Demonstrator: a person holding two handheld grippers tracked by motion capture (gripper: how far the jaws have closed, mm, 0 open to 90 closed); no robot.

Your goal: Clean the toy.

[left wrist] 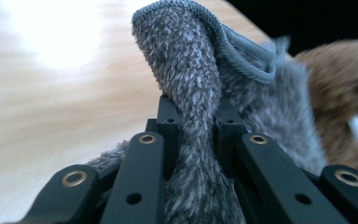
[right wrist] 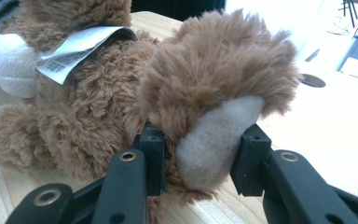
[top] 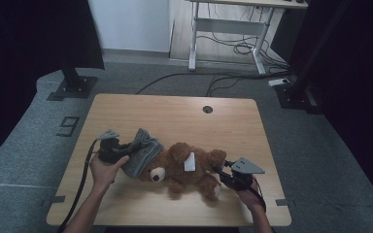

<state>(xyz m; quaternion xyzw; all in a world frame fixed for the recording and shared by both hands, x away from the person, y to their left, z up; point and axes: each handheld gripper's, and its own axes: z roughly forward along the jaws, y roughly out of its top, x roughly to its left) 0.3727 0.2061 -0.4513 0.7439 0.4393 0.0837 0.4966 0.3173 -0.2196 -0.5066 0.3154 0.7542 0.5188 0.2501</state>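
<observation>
left tongs (left wrist: 193, 123) clamped on grey cloth (top: 143, 153), lifting it over the bear's head (to cover or dress it, I judge) | right tongs (right wrist: 198, 151) pinching bear's foot (right wrist: 214, 140), steadying the bear (top: 187, 170) lying on counter (top: 175, 111)

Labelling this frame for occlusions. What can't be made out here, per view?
- High view: part of the teddy bear's head is hidden under the grey cloth.
- High view: print on the white tag is too small to read; in the right gripper view it is still illegible.
- Left gripper view: the bear is blurred and cut off by the right edge.
- Right gripper view: the bear's foot hides whatever lies behind it, held in the right gripper.
</observation>
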